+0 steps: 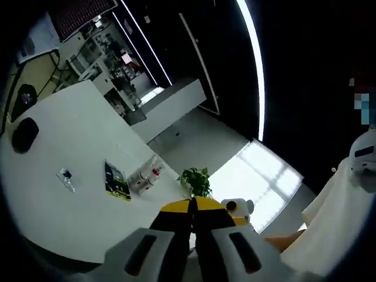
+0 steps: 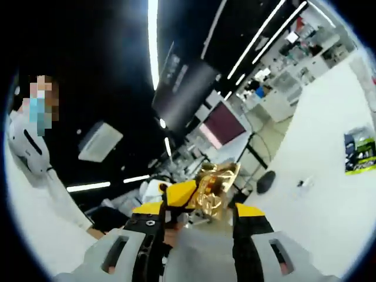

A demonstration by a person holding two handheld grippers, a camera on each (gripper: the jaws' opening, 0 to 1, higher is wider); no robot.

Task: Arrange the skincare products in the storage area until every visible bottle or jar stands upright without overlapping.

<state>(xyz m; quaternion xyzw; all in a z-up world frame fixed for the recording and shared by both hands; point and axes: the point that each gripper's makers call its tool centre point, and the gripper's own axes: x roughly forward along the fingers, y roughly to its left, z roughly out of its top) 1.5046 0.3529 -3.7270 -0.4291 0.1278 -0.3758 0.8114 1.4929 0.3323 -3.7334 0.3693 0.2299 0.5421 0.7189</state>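
Left gripper view: left claw [image 1: 192,218] had its jaws pressed together, yellow tips touching, nothing between them. Beyond it lay the white tabletop [image 1: 70,176]. On it: two small white bottles [image 1: 145,177] lying side by side, one dark box with green print [image 1: 116,179] just beside them, one small clear packet [image 1: 66,178] further off, one black rounded object [image 1: 24,134] near the far edge. One potted green plant [image 1: 196,181] stood past the tabletop edge.

Right gripper view: right claw [image 2: 200,207] was partly open, jaws clamped on one gold crinkled item [image 2: 216,188]. The tabletop and box appeared at the right.
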